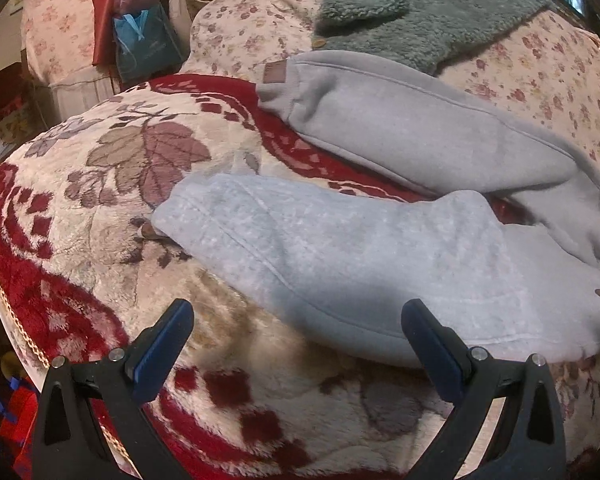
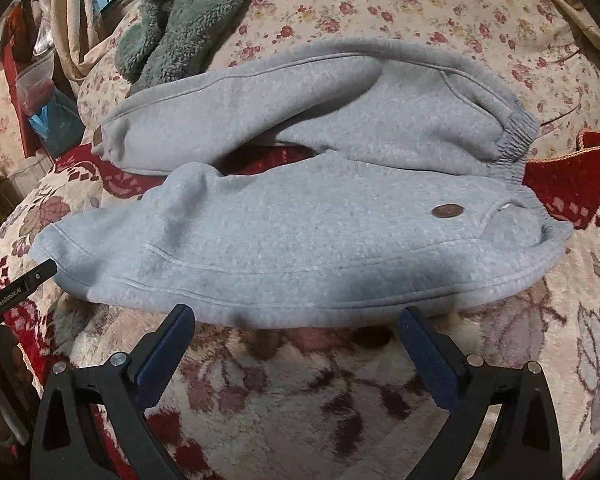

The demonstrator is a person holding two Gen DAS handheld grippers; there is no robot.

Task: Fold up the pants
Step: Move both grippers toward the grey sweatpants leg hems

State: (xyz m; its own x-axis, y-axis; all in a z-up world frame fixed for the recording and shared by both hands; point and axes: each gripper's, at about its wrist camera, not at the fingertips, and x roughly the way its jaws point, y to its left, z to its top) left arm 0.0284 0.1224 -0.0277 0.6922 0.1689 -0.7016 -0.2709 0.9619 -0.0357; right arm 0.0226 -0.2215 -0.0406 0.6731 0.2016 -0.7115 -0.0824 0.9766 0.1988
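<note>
Both hand-held grippers [image 1: 298, 316] [image 2: 296, 322] gape empty before grey pants [image 2: 300, 216]; green fleece [image 2: 188, 12] behind.

Grey fleece pants [image 2: 300, 216] flat on the plush blanket, legs spread apart.

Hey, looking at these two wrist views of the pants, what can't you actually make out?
- Left wrist view: the pants' waistband is cut off by the right edge.
- Right wrist view: the left gripper shows only as a black tip at the left edge; its jaws are out of frame.
- Both views: the blanket under the pants is covered.
- Both views: the cuff patch is too small to read.
</note>
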